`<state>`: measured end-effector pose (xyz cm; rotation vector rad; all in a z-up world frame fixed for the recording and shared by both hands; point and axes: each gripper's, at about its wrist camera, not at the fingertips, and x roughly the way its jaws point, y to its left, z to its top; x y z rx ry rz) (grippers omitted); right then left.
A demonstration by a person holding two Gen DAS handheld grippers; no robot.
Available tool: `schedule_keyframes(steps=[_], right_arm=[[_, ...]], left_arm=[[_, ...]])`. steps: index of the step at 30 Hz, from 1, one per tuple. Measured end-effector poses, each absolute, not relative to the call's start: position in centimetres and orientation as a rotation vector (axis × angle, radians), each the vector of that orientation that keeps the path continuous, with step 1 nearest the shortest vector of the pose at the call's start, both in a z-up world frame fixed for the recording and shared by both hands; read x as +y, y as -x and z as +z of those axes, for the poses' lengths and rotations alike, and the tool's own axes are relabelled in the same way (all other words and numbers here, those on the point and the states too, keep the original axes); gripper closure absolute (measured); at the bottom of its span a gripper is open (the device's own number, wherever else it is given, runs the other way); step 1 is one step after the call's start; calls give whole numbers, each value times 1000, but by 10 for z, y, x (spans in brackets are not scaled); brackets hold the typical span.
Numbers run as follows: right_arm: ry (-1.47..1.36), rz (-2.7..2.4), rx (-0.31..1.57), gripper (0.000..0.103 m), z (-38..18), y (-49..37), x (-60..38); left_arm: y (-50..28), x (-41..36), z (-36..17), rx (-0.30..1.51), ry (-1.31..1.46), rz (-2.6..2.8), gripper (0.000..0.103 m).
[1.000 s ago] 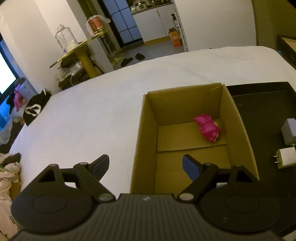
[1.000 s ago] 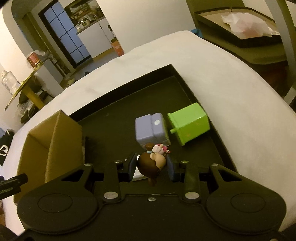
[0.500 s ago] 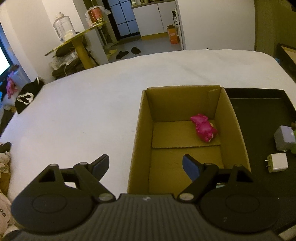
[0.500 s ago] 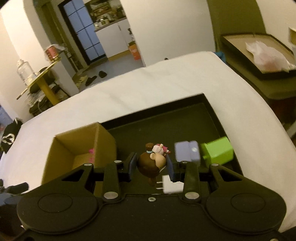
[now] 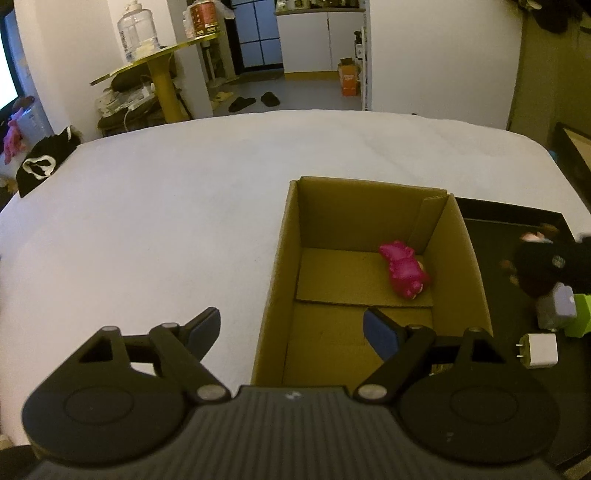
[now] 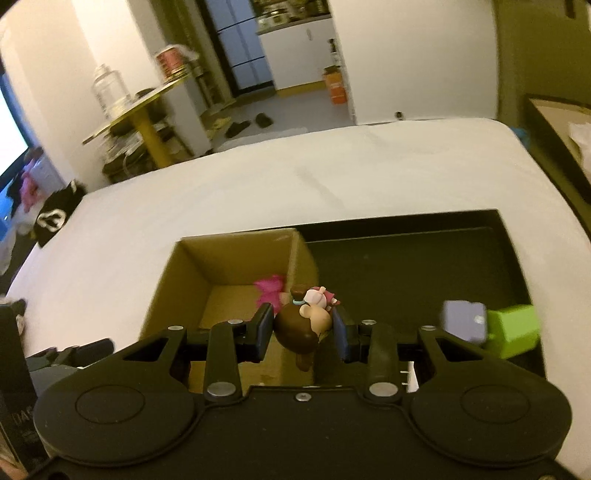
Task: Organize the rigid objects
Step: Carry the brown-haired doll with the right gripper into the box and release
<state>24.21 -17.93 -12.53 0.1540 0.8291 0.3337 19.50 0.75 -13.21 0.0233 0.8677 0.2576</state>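
Cardboard box (image 5: pixel 373 258) sits open on a white bed (image 5: pixel 166 206), its right wall right against a shallow black tray (image 6: pixel 406 266). Inside the box, near the far right corner, lies a pink toy (image 5: pixel 404 271) on the brown floor flap.

Over the seam between box and tray, the right gripper (image 6: pixel 303 328) has its jaws pinching a small figurine (image 6: pixel 301 326) — brown-haired head toward the camera, a pale pink part at the far end. The blue pads press on both sides of the head, and the figurine hangs clear of the tray, above the box's near right wall.

On the tray, to the right, a lavender block (image 6: pixel 464 320) lies touching a green block (image 6: pixel 513 330), both somewhat blurred. The left wrist view shows a white plug adapter (image 5: pixel 541 350) just beside them, prongs pointing left.

The left gripper (image 5: pixel 291 328) hovers over the near left wall of the box with its jaws spread wide and nothing between them — one pad over the bed, the other over the box's inside. They have just narrowed very slightly.

Beyond the bed stand a yellow side table (image 5: pixel 159 62) with a clear jar (image 5: pixel 137 29) on it.
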Motion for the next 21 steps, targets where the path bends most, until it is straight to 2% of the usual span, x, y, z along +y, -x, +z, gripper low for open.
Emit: schedule_keyframes(steps=[2,3,7,9,14,19,21], right_arm=[[-141,359,829,69,-124,-246,-168],[-144,373,831,69,-123,-248,-164],[-162,415,863,69,-122,-265,-149],[-141,427,867,69,-122,-270,-139],[-139,433,903,68,-124,-277,-124],[-131,458,928,68,-125,-281,-110],[-155,478,927,68,-125,-284,-101]], left_arm=[[-196,10,-134,873,-13,251,22],[-196,12,-134,876,-6,243,27],[-200,18,-142,909,16,219,51],[-202,22,-144,919,38,213,60],[-203,30,-144,920,66,213,70],[-211,42,-147,933,86,227,94],[-216,44,-147,935,84,200,94]])
